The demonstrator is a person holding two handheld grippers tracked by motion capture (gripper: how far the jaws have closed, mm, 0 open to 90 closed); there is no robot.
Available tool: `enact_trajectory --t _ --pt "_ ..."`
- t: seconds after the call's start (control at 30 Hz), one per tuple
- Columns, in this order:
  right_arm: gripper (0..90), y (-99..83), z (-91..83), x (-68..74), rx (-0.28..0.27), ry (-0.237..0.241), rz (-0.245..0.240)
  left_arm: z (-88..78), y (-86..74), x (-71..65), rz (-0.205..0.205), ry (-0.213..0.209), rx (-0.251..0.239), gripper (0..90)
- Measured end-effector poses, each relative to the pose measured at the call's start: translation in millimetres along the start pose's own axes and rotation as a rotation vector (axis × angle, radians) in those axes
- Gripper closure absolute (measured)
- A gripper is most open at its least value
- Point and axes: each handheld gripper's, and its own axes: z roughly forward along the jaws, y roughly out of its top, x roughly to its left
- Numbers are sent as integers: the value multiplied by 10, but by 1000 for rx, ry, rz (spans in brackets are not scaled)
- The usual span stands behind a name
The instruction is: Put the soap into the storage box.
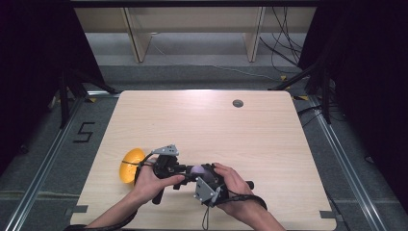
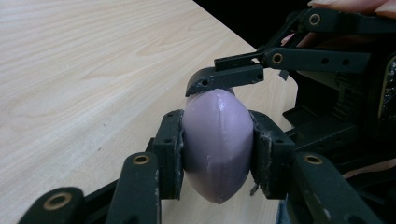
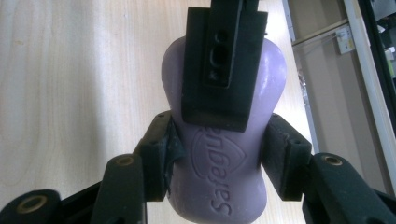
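Note:
A purple soap bar (image 2: 217,122) embossed "Safeguard" (image 3: 219,186) is held just above the wooden table (image 1: 207,125), near its front edge. My left gripper (image 2: 217,149) is shut on the bar's two sides. The right gripper (image 3: 217,154) is also shut on it, gripping the lower half. In the right gripper view, one of the left gripper's fingers (image 3: 224,65) lies flat across the bar's upper face. In the high view the two grippers meet nose to nose at the soap bar (image 1: 196,169), left gripper (image 1: 188,171) from the left and right gripper (image 1: 201,175) from the right.
A yellow rounded object (image 1: 131,165), possibly a bowl, lies on the table just left of the left hand. A small grey disc (image 1: 237,103) is set into the far part of the tabletop. Cables and shelf legs stand beyond the table's far edge.

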Motion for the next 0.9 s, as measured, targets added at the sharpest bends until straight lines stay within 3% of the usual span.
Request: enact_trajectory --t 0.07,0.1,0.17,0.23,0.27,0.3,0.33,0.37,0.47,0.57,0.6,0.63,0.7,0.73,0.9 --pt "503 6 3 -23 -13 -9 -25 -14 7 -16 9 19 3 587" --pt "503 5 -6 0 6 -3 22 -10 6 -10 17 -2 -3 588" --pt "496 4 3 -20 -1 13 8 -16 1 -13 23 13 -4 588" --pt "449 -5 0 -15 14 2 38 -34 0 -22 26 38 6 588" --pt "414 -15 7 -36 7 2 18 -30 -6 -16 25 27 -9 588" --pt "383 -21 2 -24 24 -2 48 -38 -9 -23 29 45 -18 588" --pt "357 -42 4 -48 22 -10 37 -53 -7 -22 44 53 -10 588" --pt "336 -55 -4 -53 28 -14 50 -57 -14 -38 48 88 -24 588" --pt "295 -118 -41 -88 35 -28 77 -96 -18 -45 74 120 -38 588" --pt "292 -201 -97 -111 58 -43 100 -130 -27 -66 103 185 -56 588" --pt "293 -225 -110 -111 64 -42 114 -134 -34 -68 119 210 -65 588" --pt "293 -246 -119 -101 59 -37 148 -137 -35 -43 170 233 -82 588" --pt "294 -328 -160 -101 63 -46 186 -157 -62 -52 167 297 -96 588" --pt "295 -371 -177 -117 61 -47 172 -170 -77 -42 162 311 -100 588" --pt "296 -606 -283 -124 89 -66 268 -200 -129 -39 147 410 -116 589"
